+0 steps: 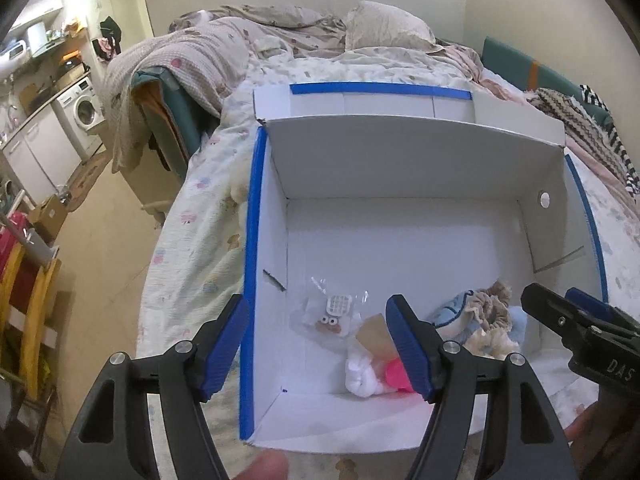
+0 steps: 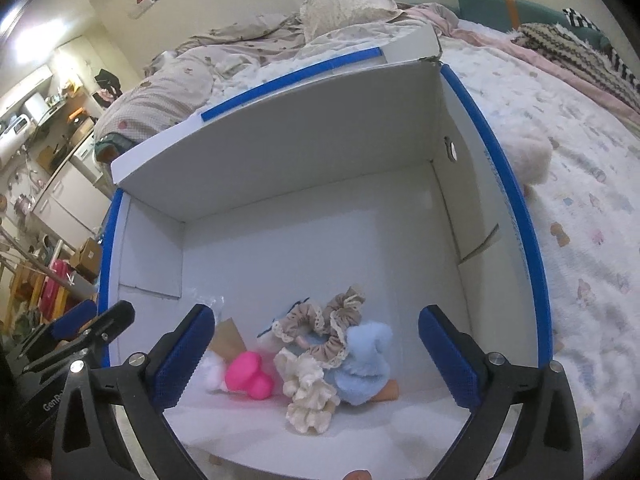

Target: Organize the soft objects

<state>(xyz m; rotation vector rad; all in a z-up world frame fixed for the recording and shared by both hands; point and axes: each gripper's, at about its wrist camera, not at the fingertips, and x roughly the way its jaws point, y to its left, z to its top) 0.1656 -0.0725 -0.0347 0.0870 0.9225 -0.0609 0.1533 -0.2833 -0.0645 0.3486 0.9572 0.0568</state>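
Observation:
A white cardboard box (image 1: 400,160) (image 2: 280,160) with blue-taped edges lies open on the bed. In its near corner is a pile: a beige lace scrunchie (image 2: 320,320) (image 1: 494,304), a cream scrunchie (image 2: 308,396), a light blue plush (image 2: 364,364), a pink soft piece (image 2: 248,376) (image 1: 396,374) and a white soft lump (image 1: 362,376). A clear bag (image 1: 328,316) of small parts lies beside them. My right gripper (image 2: 316,360) hangs wide open above the pile, holding nothing. My left gripper (image 1: 316,346) is open and straddles the box's left wall, gripping nothing.
A fluffy cream plush (image 2: 528,156) lies on the bedspread just outside the box's right wall. Rumpled quilts and a pillow (image 1: 384,24) fill the far bed. The floor, a wooden rack (image 1: 32,300) and a washing machine (image 1: 86,114) are to the left.

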